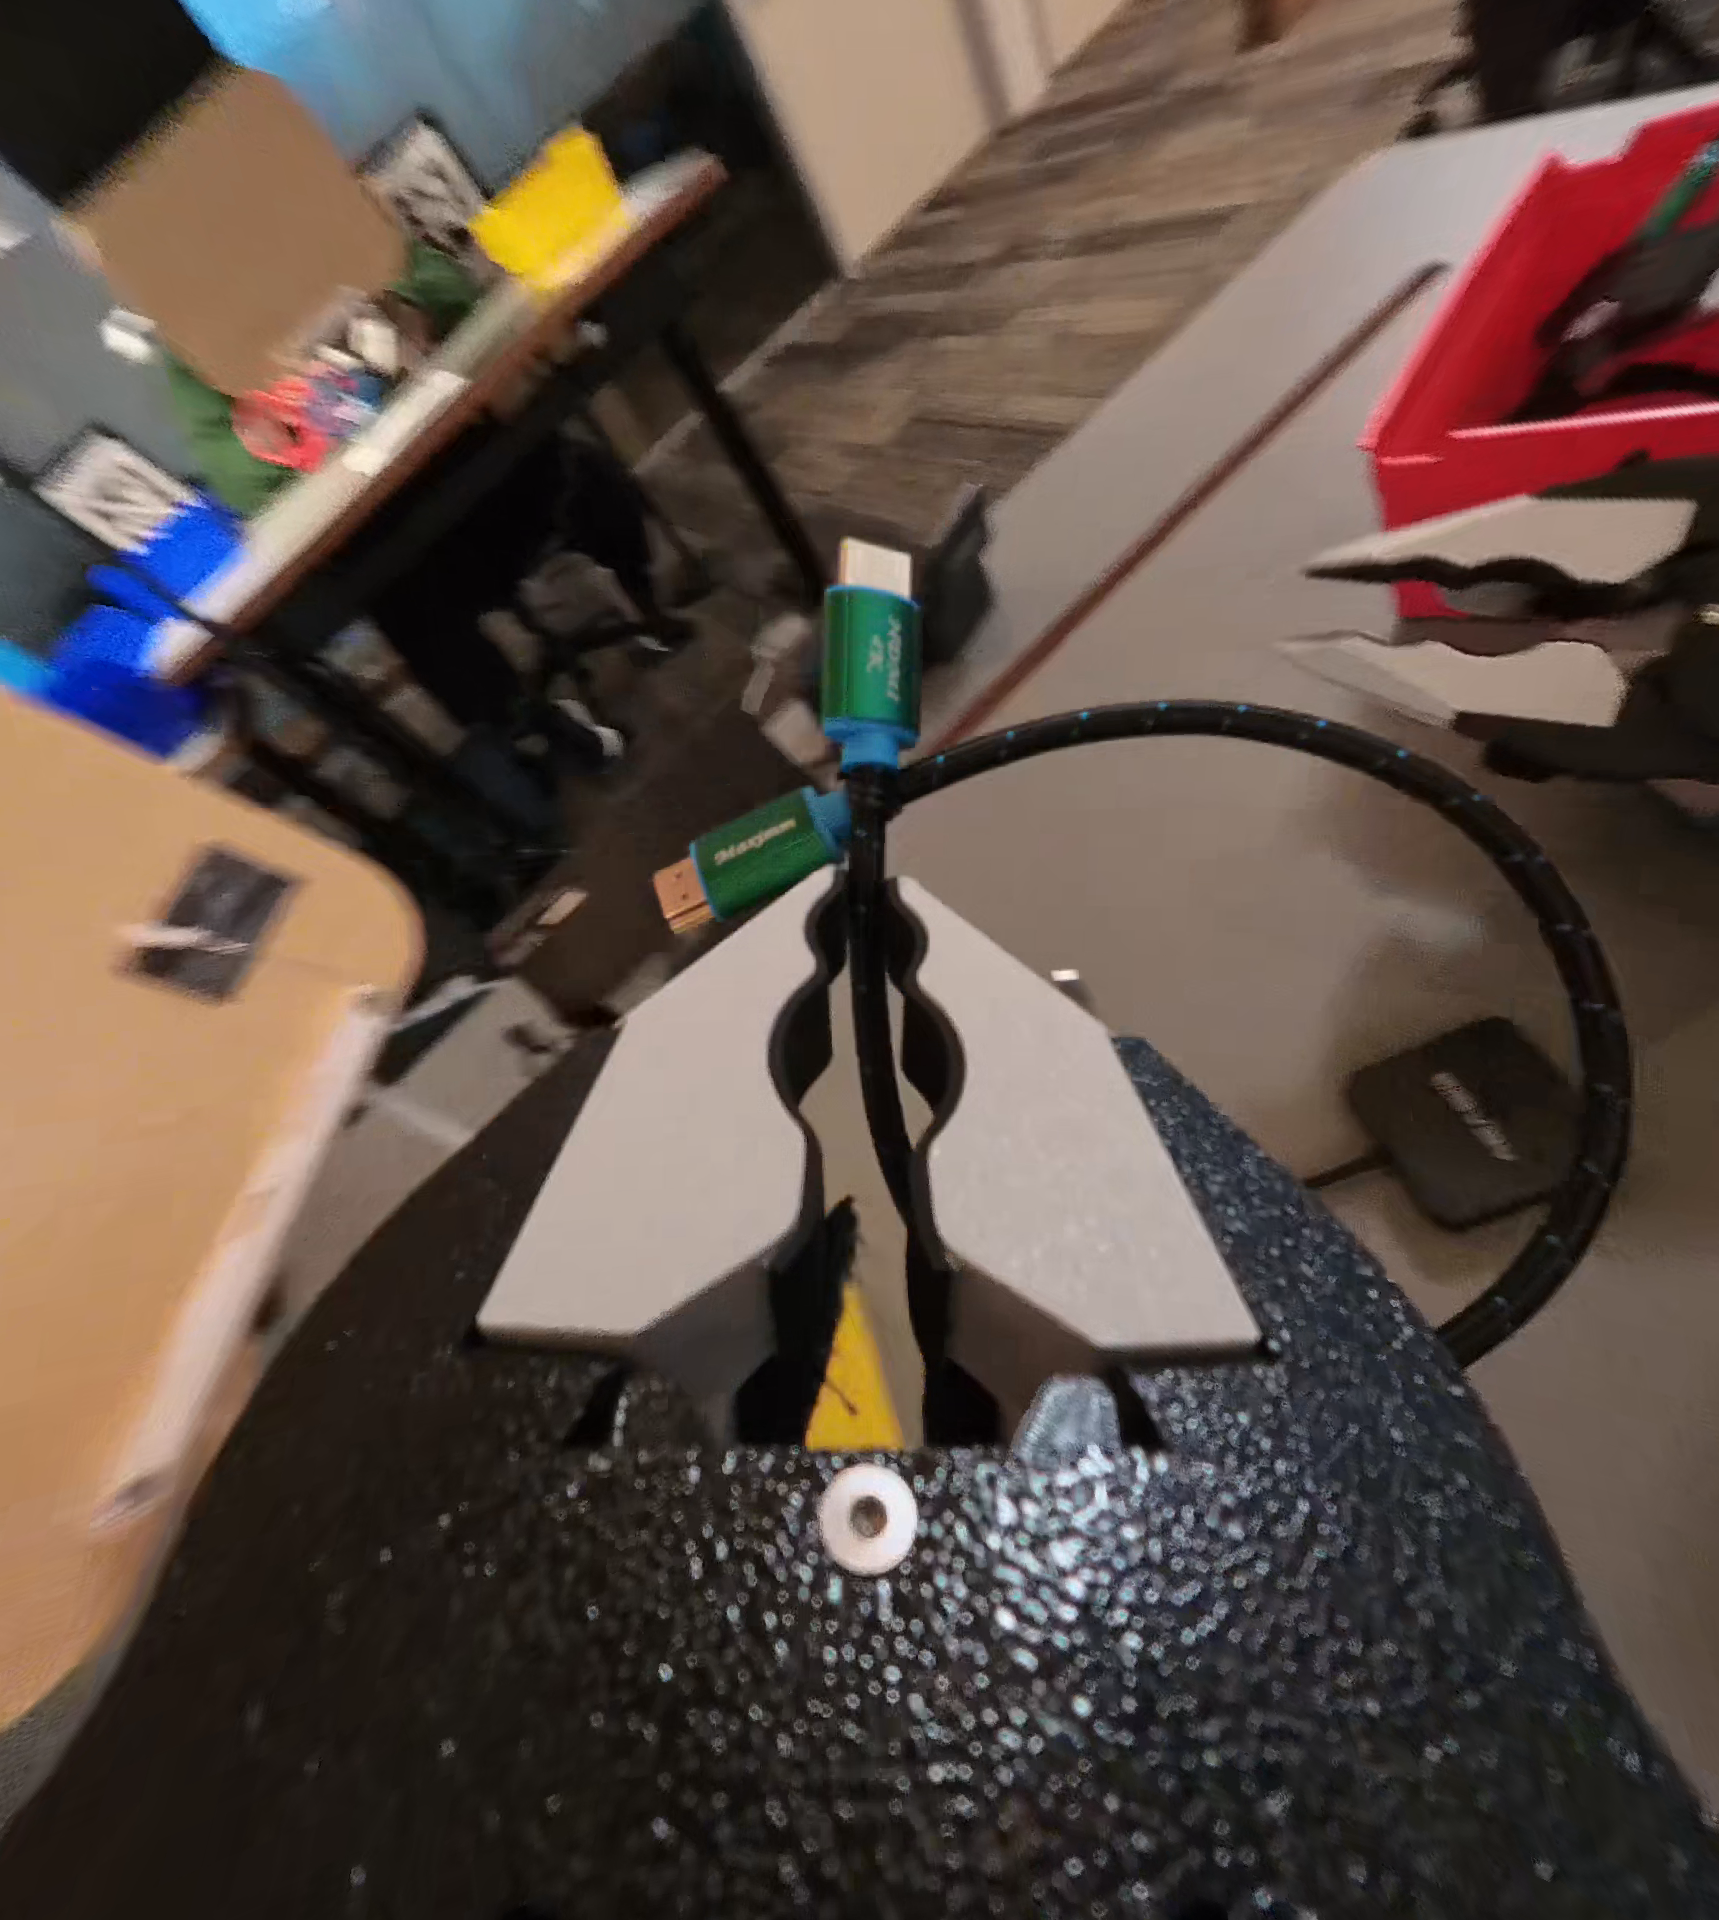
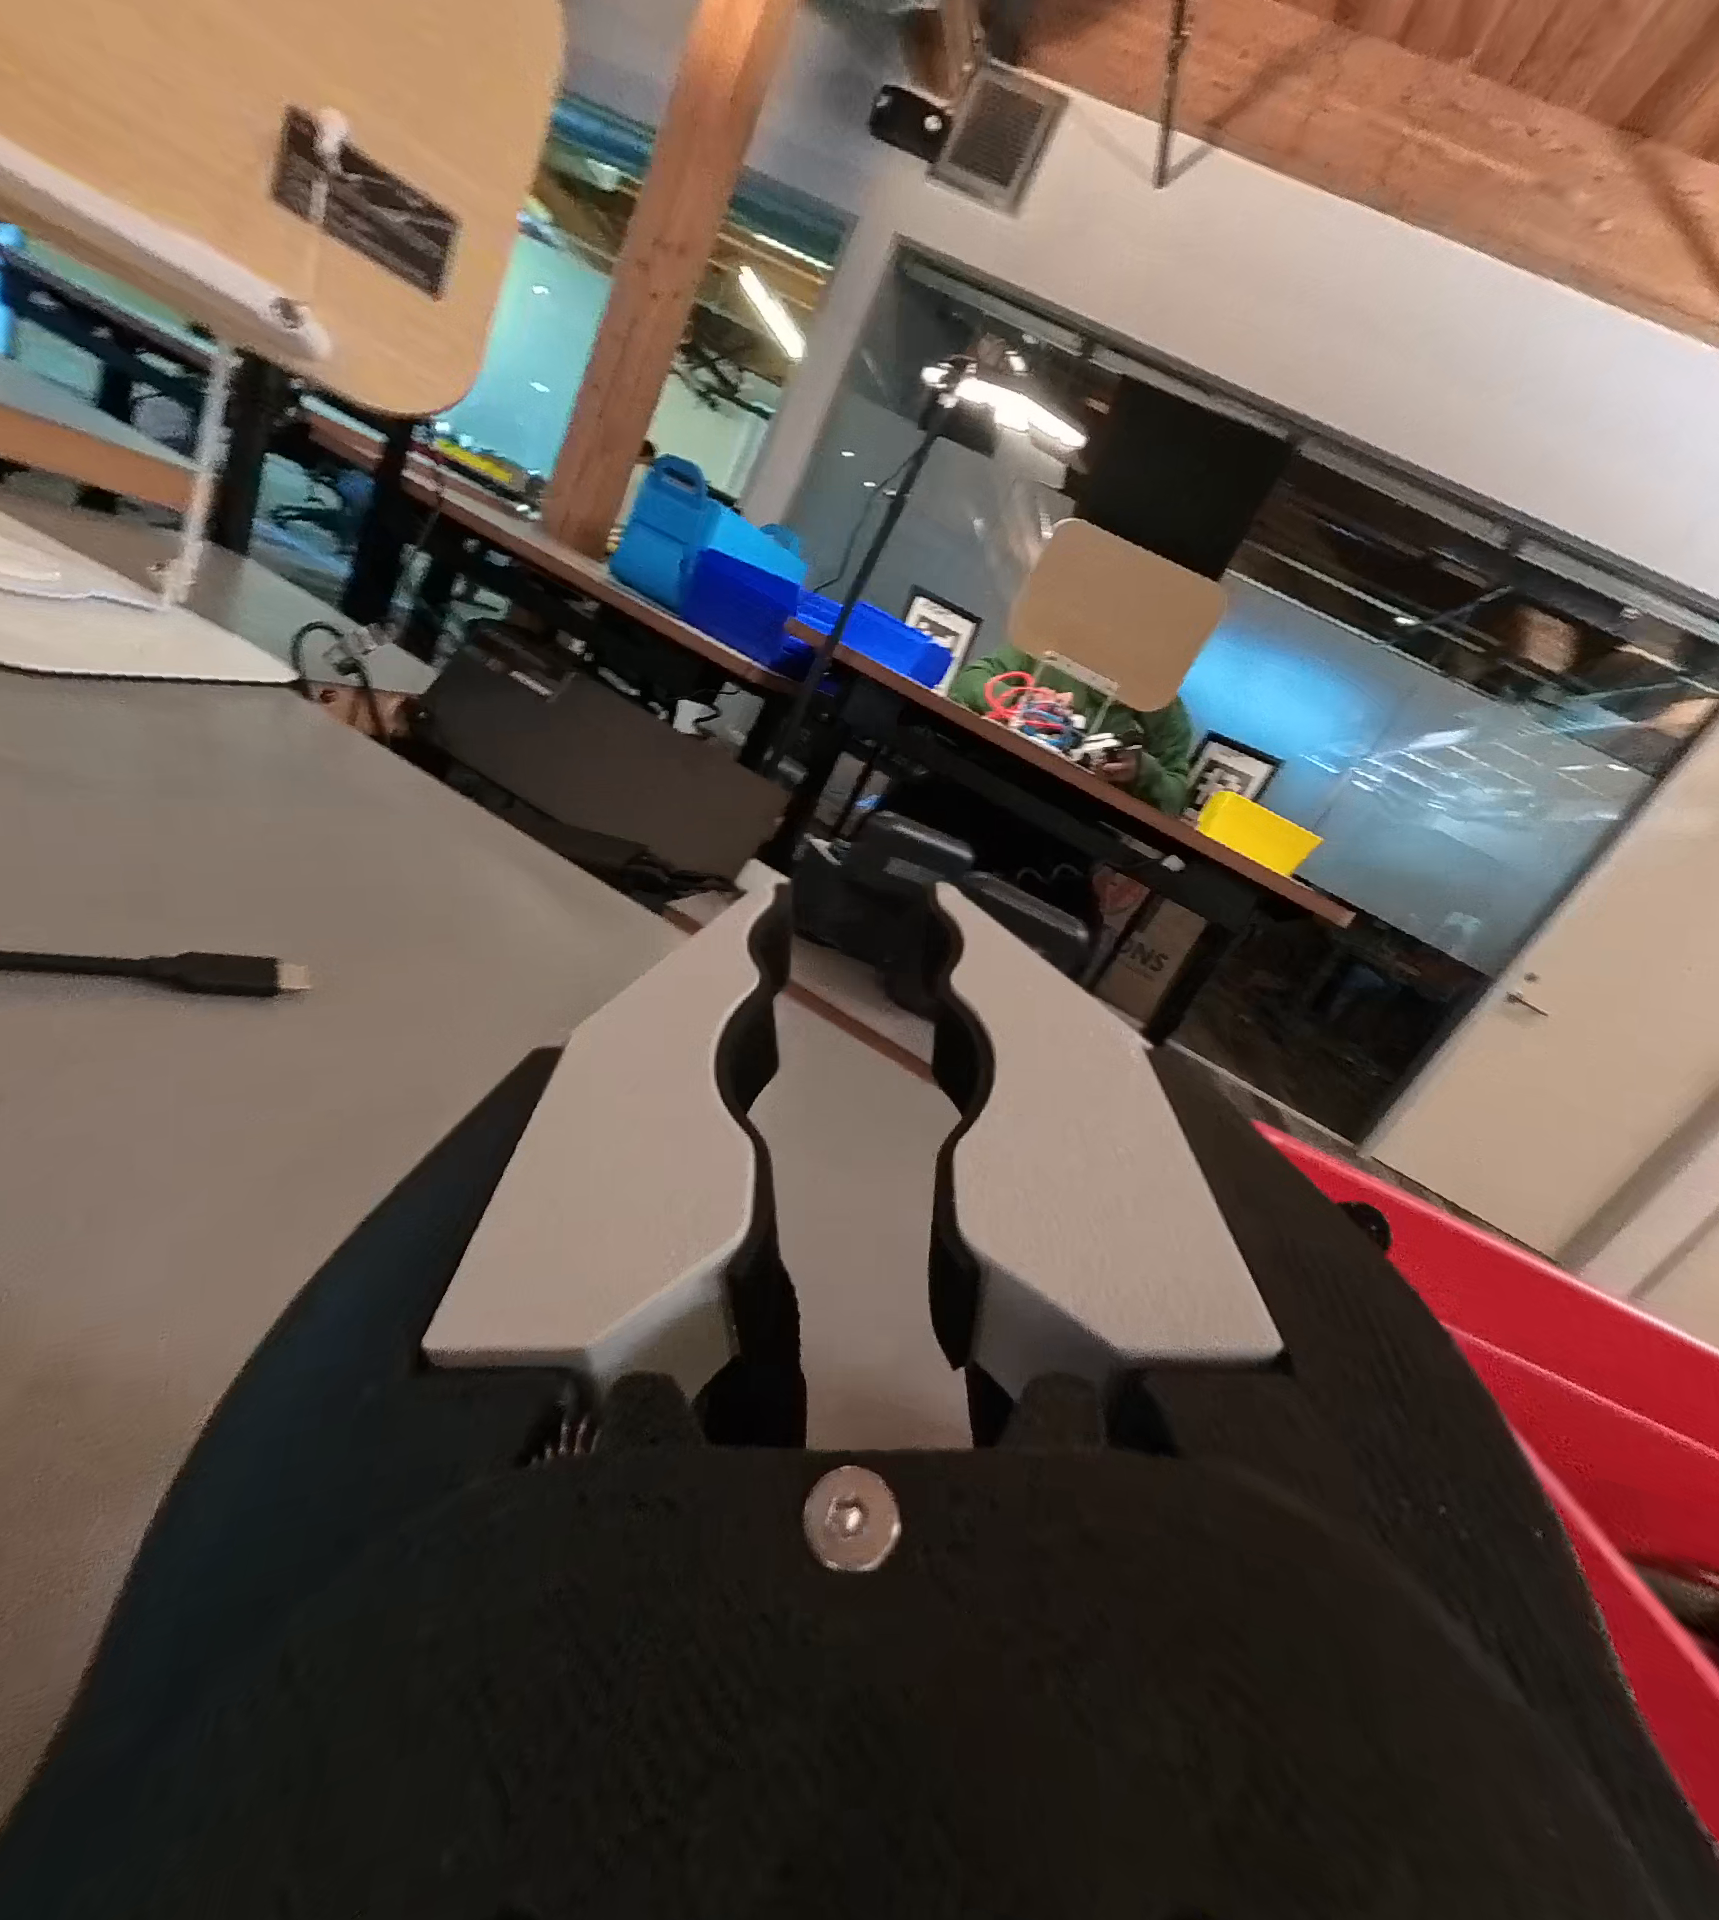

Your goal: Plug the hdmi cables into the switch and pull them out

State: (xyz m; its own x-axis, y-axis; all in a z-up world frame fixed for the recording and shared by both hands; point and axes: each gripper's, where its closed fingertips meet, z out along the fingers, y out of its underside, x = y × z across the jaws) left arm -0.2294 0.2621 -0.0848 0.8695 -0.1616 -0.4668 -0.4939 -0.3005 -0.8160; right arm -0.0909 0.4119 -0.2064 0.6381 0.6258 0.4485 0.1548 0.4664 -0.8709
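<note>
My left gripper (image 1: 867, 885) is shut on a black braided hdmi cable (image 1: 876, 1039), held above the grey table (image 1: 1198, 894). Two green plugs stick out past the fingertips: one (image 1: 870, 649) points up and away, the other (image 1: 756, 868) points left. The cable loops round to the right (image 1: 1593, 1018). The black switch (image 1: 1457, 1117) lies flat on the table under that loop. My right gripper (image 2: 865, 904) is open and empty, low over the table; it also shows in the left wrist view (image 1: 1302, 608) in front of a red bin (image 1: 1561, 343).
A thin black cable with a small plug (image 2: 190, 977) lies on the table left of my right gripper. The red bin (image 2: 1613, 1455) is at its right. Beyond the table edge stand other tables with blue boxes (image 2: 730, 582), a yellow box (image 2: 1255, 831) and a seated person. There is about 25 centimeters between the tips of the two grippers. The black switch (image 1: 1457, 1117) lies some 20 centimeters from my right tips, 25 centimeters from my left tips.
</note>
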